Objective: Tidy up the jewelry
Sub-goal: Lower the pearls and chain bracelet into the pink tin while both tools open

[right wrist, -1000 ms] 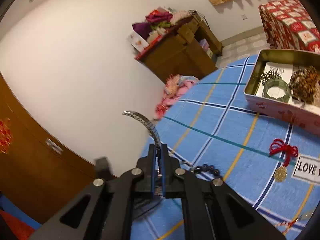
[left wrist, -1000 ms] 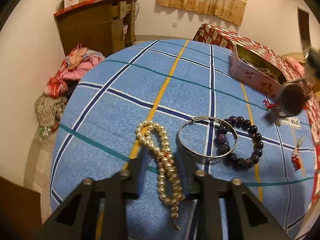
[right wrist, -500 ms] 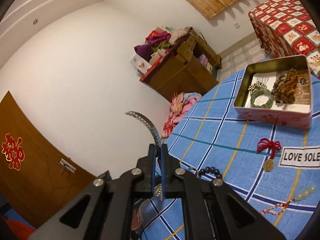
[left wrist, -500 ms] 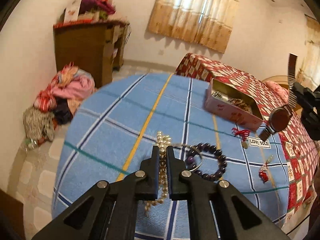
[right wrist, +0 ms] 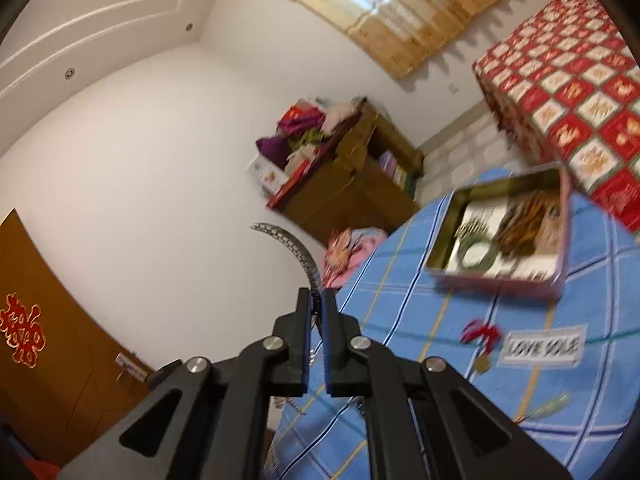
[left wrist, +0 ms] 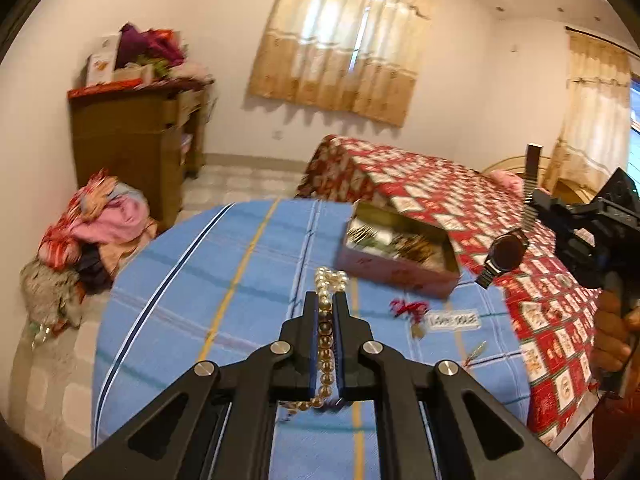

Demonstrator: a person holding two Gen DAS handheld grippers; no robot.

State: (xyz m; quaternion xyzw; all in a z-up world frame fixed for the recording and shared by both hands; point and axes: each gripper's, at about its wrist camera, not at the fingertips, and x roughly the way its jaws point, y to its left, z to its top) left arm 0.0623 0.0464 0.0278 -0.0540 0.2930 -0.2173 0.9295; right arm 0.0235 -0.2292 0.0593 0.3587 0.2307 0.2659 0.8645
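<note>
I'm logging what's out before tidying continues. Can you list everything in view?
pearl necklace: one, cream, clamped in left gripper
watch: one, dark, metal band, hanging from right gripper
tin box: one, pink, open, holding jewelry, on blue cloth
red-tassel charm: one, beside LOVE SOLE label
wooden cabinet: one, brown, by wall
clothes pile: one, on floor
left gripper: black, shut
right gripper: black, shut

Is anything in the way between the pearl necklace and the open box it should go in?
Nothing visible. The left gripper holds the pearl necklace above the blue cloth, with only bare cloth before the tin box. The watch hangs off to the right.
</note>
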